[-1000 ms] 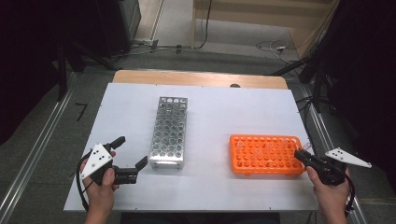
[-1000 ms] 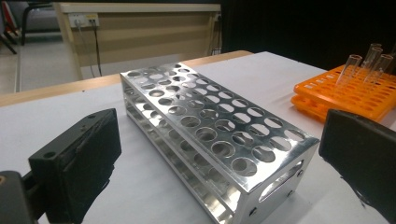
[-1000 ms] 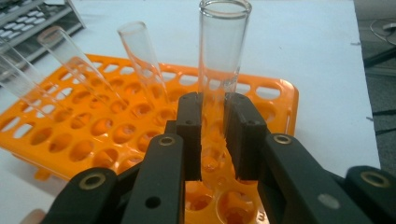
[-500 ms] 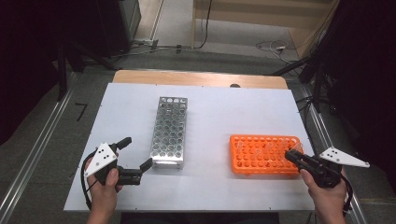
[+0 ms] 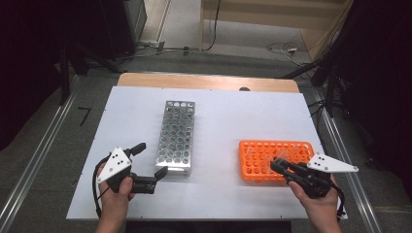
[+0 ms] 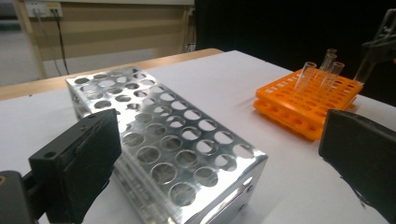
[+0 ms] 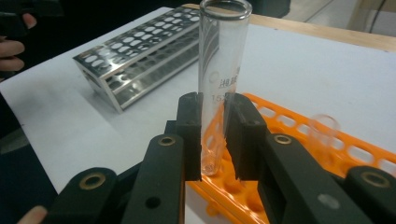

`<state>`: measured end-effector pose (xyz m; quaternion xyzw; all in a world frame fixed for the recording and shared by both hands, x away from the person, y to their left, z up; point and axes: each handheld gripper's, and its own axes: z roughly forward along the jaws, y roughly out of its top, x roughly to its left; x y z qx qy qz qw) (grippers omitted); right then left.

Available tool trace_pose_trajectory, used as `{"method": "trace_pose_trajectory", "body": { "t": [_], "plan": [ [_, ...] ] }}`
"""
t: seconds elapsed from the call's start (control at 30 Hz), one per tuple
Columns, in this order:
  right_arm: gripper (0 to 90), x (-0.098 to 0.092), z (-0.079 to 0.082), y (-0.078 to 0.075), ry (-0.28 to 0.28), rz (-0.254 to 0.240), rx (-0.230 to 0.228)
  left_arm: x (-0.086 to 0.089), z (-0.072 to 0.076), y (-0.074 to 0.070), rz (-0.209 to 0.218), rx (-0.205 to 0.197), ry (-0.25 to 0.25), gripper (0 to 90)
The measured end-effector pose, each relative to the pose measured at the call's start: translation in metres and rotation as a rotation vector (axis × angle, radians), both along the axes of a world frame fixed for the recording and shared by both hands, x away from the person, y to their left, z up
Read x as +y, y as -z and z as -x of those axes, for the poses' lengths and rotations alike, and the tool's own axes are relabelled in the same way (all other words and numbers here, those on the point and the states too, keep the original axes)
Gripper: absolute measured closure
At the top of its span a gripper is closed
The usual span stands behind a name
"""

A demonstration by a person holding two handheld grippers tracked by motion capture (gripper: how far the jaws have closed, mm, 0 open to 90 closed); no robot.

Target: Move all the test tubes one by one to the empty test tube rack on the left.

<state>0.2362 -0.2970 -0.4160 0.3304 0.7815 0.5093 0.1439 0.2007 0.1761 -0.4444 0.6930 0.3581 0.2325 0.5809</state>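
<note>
While the right tongs (image 7: 212, 140) pinch a clear glass tube (image 7: 219, 79) near its lower end, holding it upright just above the orange rack (image 5: 276, 160), the left tongs (image 5: 151, 160) stand spread with nothing between them, at the near end of the metal rack (image 5: 176, 138). Seen from the left tongs, three more tubes (image 6: 322, 70) stand in the orange rack's far holes. As I judge it, the step in hand is carrying one tube from the orange rack across to the metal one. The next move calls for keeping the tube upright while it crosses the bare white counter (image 5: 218, 116), then lining its rounded bottom over one open hole and lowering it straight in; the left tongs look placed to steady the metal rack. Faint print runs on the glass: digits that seem to begin "15" under some marks too blurred to read.
</note>
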Motion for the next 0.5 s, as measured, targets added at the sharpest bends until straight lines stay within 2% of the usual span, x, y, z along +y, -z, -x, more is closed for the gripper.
{"method": "trace_pose_trajectory", "body": {
  "t": [0.03, 0.1, 0.13, 0.17, 0.33, 0.37, 0.43, 0.5],
  "plan": [
    [74.1, 0.000, 0.000, 0.000, 0.000, 0.000, 0.000, 0.000, 0.000, 0.000, 0.000, 0.000, 0.000, 0.0],
    [74.1, 0.017, -0.003, -0.001, -0.028, 0.013, -0.005, -0.010, 0.000, -0.005, -0.003, 0.003, 0.011, 0.0],
    [74.1, 0.017, -0.003, -0.001, -0.028, 0.013, -0.005, -0.010, 0.000, -0.005, -0.003, 0.003, 0.011, 0.5],
    [74.1, 0.028, -0.005, -0.002, -0.052, 0.026, -0.012, -0.013, -0.001, -0.007, 0.001, 0.008, 0.012, 0.9],
    [74.1, 0.053, -0.011, -0.003, -0.100, 0.039, -0.012, -0.027, -0.002, -0.015, 0.003, 0.020, 0.008, 7.5],
    [74.1, 0.053, -0.011, -0.003, -0.100, 0.039, -0.012, -0.030, -0.003, -0.017, 0.003, 0.023, 0.001, 7.5],
    [74.1, 0.066, -0.013, -0.004, -0.125, 0.048, -0.012, -0.037, -0.003, -0.020, 0.000, 0.034, -0.009, 17.1],
    [74.1, 0.075, -0.015, -0.004, -0.144, 0.059, -0.018, -0.044, -0.004, -0.024, -0.005, 0.040, 0.006, 21.5]
  ]
}}
